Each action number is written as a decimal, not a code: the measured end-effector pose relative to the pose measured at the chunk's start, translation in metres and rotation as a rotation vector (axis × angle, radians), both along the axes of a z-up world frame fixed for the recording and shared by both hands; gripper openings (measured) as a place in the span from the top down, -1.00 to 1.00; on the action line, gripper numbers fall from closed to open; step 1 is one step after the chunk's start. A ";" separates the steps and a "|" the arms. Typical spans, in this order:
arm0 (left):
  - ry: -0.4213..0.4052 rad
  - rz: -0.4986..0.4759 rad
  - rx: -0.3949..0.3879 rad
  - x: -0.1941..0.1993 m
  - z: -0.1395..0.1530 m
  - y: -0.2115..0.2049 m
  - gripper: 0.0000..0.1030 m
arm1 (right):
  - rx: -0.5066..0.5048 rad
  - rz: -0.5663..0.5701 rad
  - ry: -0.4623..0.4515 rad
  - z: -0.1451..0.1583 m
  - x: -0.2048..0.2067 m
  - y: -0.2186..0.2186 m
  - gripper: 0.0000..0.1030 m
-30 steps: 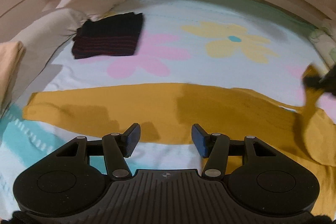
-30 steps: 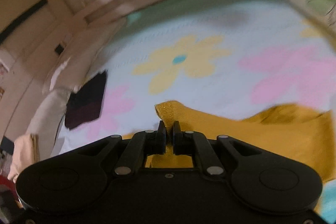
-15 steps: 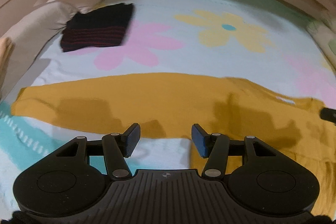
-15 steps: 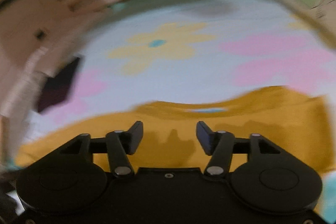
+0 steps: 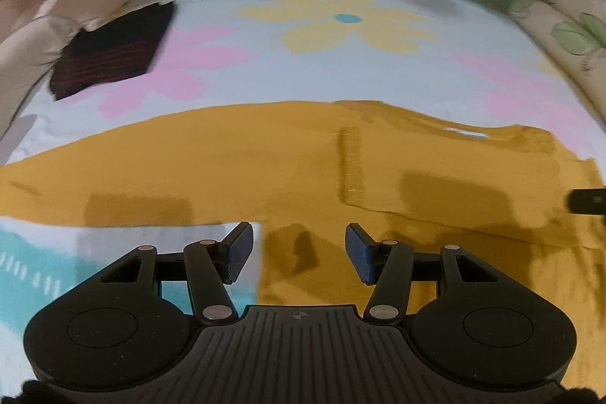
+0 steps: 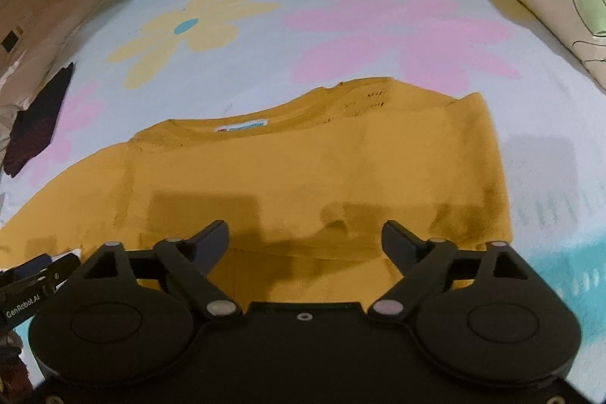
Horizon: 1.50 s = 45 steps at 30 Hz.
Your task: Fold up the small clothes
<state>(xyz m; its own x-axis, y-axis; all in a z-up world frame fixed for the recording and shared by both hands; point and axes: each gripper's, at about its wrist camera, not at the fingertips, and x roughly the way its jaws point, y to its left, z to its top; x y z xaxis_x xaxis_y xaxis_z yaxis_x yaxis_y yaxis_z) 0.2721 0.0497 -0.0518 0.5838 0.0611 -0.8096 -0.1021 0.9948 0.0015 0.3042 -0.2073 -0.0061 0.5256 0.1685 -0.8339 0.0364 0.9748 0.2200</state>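
While right gripper (image 6: 305, 239) jaws just widened, empty; left gripper (image 5: 297, 252) jaws half-open; "GenRobot.AI" readable.

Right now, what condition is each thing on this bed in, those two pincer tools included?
Mustard shirt: lying flat, one sleeve folded across its body, the other stretched out.
Dark striped garment: already folded, set aside.
Left gripper: open, empty.
Right gripper: jaws just opening, wide apart, nothing between them.
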 end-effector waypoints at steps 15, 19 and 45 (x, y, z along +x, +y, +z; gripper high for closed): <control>0.045 0.083 -0.102 0.055 -0.030 -0.019 -0.04 | 0.093 -0.170 0.021 -0.030 0.003 -0.042 -0.75; 0.053 0.086 -0.092 0.066 -0.036 -0.030 -0.11 | 0.083 -0.150 0.025 -0.033 0.005 -0.037 -0.75; -0.084 0.071 0.116 0.067 -0.014 -0.079 0.89 | 0.092 -0.173 -0.029 -0.030 0.006 -0.034 -0.75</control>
<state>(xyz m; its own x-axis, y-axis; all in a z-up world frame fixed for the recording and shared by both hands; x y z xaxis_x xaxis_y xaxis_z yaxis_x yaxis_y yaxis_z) 0.3387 -0.0295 -0.0657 0.6402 0.1949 -0.7430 -0.1767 0.9787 0.1044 0.3100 -0.2415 -0.0360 0.5767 0.1484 -0.8034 0.1938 0.9305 0.3110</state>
